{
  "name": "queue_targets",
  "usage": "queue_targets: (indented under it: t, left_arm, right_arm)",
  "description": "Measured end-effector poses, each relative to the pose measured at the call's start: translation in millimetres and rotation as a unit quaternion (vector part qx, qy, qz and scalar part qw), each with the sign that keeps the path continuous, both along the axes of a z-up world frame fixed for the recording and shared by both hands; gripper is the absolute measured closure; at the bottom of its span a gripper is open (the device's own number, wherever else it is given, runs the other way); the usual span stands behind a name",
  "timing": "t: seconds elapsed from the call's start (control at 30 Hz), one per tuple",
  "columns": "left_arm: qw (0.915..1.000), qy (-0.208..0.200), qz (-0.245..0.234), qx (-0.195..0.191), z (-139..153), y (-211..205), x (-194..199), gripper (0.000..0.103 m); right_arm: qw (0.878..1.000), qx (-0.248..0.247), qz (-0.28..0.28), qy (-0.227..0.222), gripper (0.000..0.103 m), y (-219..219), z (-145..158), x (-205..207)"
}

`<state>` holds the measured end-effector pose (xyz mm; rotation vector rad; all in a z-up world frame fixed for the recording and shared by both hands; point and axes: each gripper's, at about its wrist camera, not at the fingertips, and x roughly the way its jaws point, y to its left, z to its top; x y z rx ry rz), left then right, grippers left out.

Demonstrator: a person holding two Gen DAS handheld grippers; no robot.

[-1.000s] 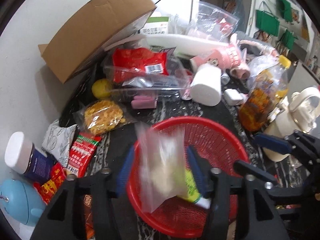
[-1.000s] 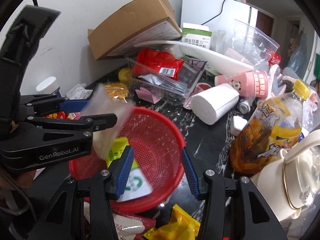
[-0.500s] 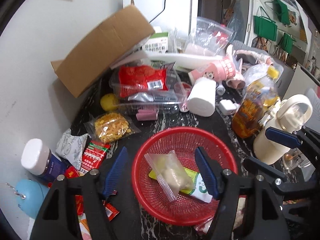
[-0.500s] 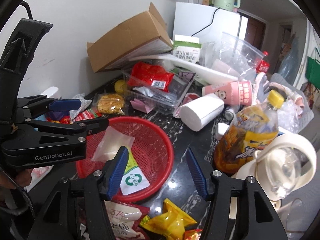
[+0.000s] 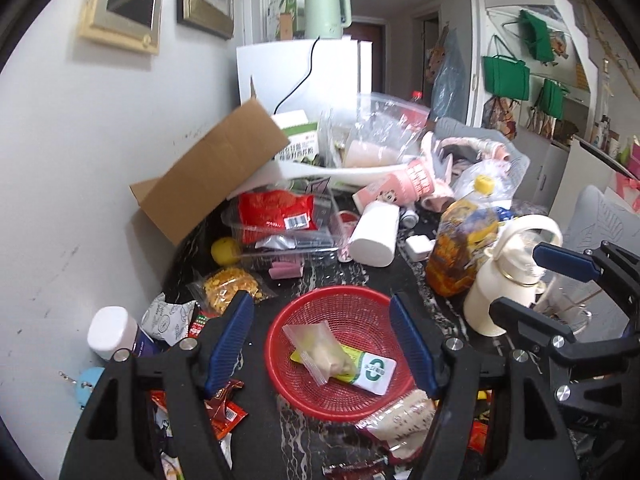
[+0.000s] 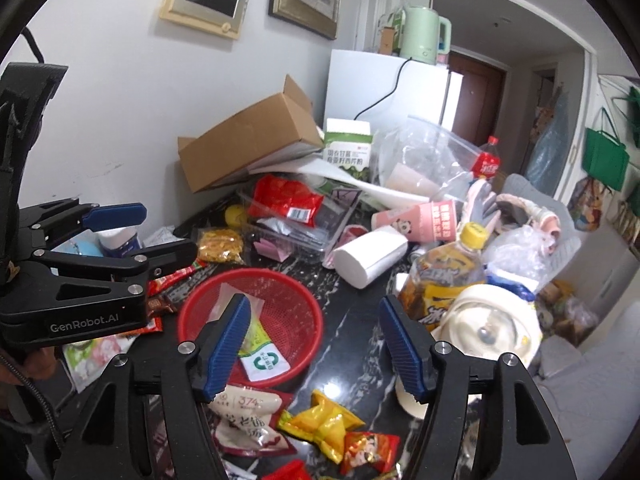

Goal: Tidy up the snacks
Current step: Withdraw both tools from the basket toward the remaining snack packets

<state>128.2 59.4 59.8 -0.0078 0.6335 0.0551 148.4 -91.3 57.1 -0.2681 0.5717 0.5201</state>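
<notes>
We see a dark marbled bench (image 5: 352,276) crowded with clutter, a brown cardboard box (image 5: 212,176) against the wall. The round red mesh basket (image 5: 348,308) holds a clear plastic bag of pale snack (image 5: 320,350) lying on a green-and-white sachet (image 5: 372,368). Our left gripper (image 5: 322,344) and right gripper (image 6: 314,344) hover above, jaws spread wide, gripping nothing.
</notes>
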Motion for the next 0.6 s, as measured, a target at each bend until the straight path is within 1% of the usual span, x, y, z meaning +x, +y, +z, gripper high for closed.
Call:
queue_targets:
  t: [0.13, 0.3, 0.5, 0.6]
  left_arm:
    - [0.9999, -0.012, -0.009, 0.002, 11.5, -9.1, -18.4, 0.033]
    - [0.9995, -0.019, -0.023, 0.000, 19.3, -21.1, -40.4, 0.033]
    - [0.9988, -0.025, -0.041, -0.001, 22.7, -36.4, -70.0, 0.033]
    - [0.9983, -0.024, -0.053, -0.002, 20.3, -42.7, -81.1, 0.033]
  right_arm:
    - [1.000, 0.005, -0.009, -0.016, 0.030, -11.3, 12.4, -16.9]
    - [0.999, 0.010, -0.021, -0.022, 0.029, -25.2, 22.7, -39.3]
    - [0.999, 0.012, -0.036, -0.027, 0.026, -40.0, 24.9, -65.3]
    - [0.999, 0.012, -0.044, -0.024, 0.025, -46.9, 22.4, -79.4]
